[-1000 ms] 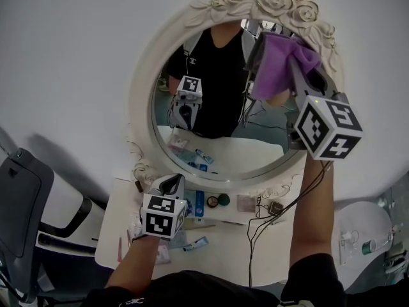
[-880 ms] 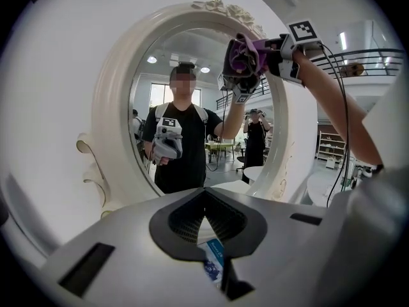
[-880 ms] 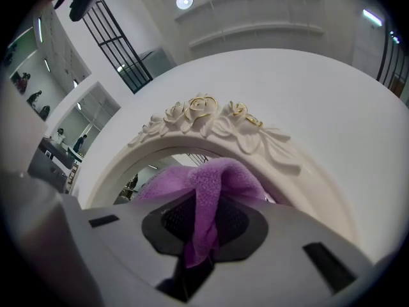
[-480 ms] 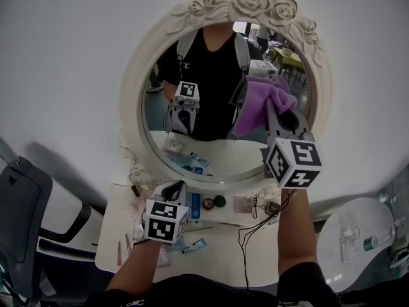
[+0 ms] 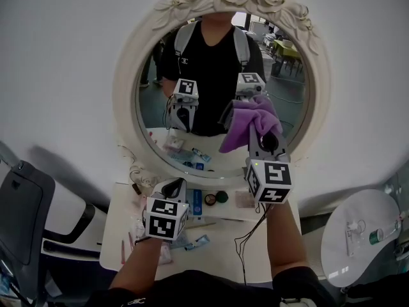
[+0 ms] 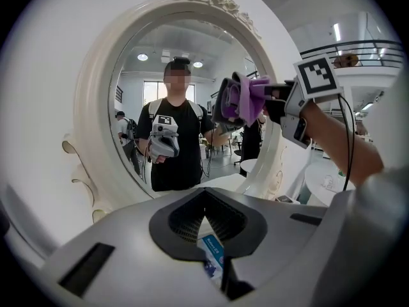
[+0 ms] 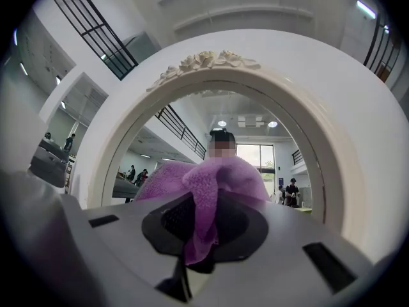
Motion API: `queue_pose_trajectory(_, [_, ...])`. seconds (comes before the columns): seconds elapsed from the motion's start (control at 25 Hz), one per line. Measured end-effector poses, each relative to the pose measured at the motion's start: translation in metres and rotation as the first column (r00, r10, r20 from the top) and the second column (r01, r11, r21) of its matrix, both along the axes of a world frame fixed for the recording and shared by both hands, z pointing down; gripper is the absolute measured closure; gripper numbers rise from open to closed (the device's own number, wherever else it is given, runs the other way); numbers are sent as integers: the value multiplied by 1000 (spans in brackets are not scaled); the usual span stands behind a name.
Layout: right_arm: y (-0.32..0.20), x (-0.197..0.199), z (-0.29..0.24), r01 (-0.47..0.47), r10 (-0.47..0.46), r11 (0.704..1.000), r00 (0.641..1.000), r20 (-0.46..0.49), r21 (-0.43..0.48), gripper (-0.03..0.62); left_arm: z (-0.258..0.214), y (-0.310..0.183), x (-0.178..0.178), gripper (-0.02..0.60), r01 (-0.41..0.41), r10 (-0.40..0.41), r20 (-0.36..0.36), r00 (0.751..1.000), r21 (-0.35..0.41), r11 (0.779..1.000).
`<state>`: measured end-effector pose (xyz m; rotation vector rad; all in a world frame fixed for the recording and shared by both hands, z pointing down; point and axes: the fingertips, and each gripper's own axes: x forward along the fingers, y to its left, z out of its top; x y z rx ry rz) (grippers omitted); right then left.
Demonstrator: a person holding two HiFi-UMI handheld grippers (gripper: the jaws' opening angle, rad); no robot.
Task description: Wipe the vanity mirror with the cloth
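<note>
The oval vanity mirror has a white rose-carved frame (image 5: pixel 125 88) and hangs on the white wall above a small table. My right gripper (image 5: pixel 255 133) is shut on a purple cloth (image 5: pixel 250 121), which lies against the lower right of the glass. In the right gripper view the cloth (image 7: pixel 211 178) bunches out between the jaws of the right gripper (image 7: pixel 201 216), with the mirror frame (image 7: pixel 204 61) arching above. My left gripper (image 5: pixel 172 185) hangs low over the table, below the mirror, shut and holding nothing. The left gripper view shows the left gripper (image 6: pixel 206 203), the frame (image 6: pixel 89 107) and the cloth (image 6: pixel 243 101).
The white vanity table (image 5: pixel 115 235) carries small tubes, a blue box (image 5: pixel 198 203), a green round jar (image 5: pixel 222 197) and a black cable (image 5: pixel 246 235). A grey chair (image 5: pixel 19 203) stands at the left. A round white side table (image 5: pixel 358 242) is at the right.
My right gripper has carried the cloth down the glass, from the upper right near the roses to the lower right. The left gripper has stayed over the table.
</note>
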<state>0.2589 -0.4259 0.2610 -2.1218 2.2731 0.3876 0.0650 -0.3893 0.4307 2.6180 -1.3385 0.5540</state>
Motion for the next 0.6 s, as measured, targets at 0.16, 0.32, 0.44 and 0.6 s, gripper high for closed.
queue_pose_trajectory(0.16, [-3,-6,49,-14,13,997,1000,-14,-74,545,0,-2,-6,575,18,-18,-3,1000,-3,1000])
queue_pose_trajectory(0.32, [-4,-12,80,-71,64,994,995,-81,-82,545,5,-1,-9,575,15,-15,16,1000,-9,1000])
queue_pose_trajectory(0.44, [-5,-14,110,-52,46,986,998,-43,-158,545,9,0,-12,575,18,-17,17,1000,-16,1000])
queue_pose_trajectory(0.6, [-9,-21,148,-25,20,970,1000,-23,-242,545,10,2,-14,575,19,-19,18,1000,-19,1000])
